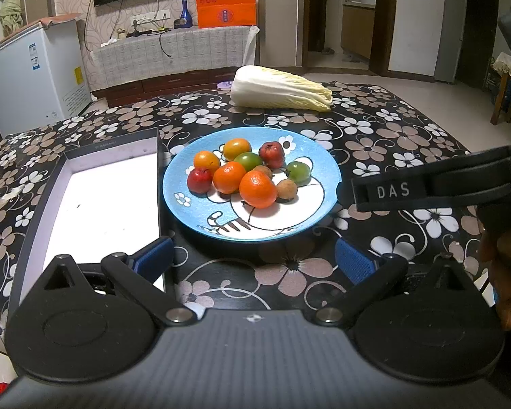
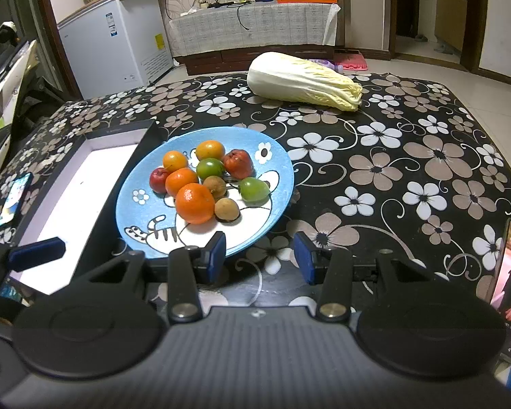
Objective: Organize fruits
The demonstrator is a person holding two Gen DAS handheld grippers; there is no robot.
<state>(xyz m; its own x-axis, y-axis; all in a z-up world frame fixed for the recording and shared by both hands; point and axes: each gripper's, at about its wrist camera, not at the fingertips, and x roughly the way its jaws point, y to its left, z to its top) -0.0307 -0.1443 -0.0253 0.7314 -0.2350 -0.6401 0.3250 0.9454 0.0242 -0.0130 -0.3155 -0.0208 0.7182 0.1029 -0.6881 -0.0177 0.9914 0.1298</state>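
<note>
Nine fruits (image 2: 201,184) heaped on plate (image 2: 276,156), upper left of right gripper (image 2: 259,254); jaws apart, empty. Left gripper (image 1: 253,255) (also apart, empty) sits below plate; box (image 1: 112,187) at left.

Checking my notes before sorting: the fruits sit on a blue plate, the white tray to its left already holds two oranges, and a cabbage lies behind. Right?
Not quite: the white tray holds no fruit, as the left wrist view shows. The fruits are all on the blue plate, and the cabbage lies behind it.
</note>
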